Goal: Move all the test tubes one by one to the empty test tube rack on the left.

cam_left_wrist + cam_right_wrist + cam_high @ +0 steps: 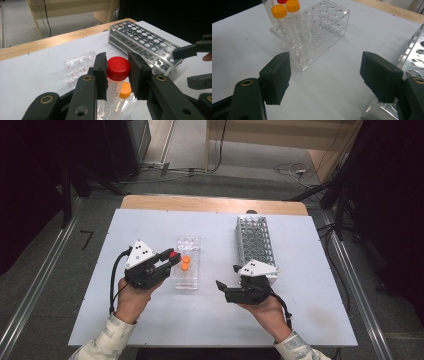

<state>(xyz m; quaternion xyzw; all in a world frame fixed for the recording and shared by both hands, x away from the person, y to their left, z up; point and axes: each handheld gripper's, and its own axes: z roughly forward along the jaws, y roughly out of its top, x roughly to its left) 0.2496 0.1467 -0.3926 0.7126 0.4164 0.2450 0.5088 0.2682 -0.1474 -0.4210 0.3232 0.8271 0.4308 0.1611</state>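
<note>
No brand or label readable; only fine graduation marks on the tubes. Left gripper (117, 75), centre frame, clamped on one red-capped tube (118, 68) standing in the clear rack (187, 262). Two orange-capped tubes (285, 12) beside it. One metal rack (255, 242), right of centre. Right gripper (327, 75) wide open, empty.

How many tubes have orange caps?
2. Both orange-capped tubes stand side by side in the clear rack, next to the red-capped tube held by the left gripper.
</note>
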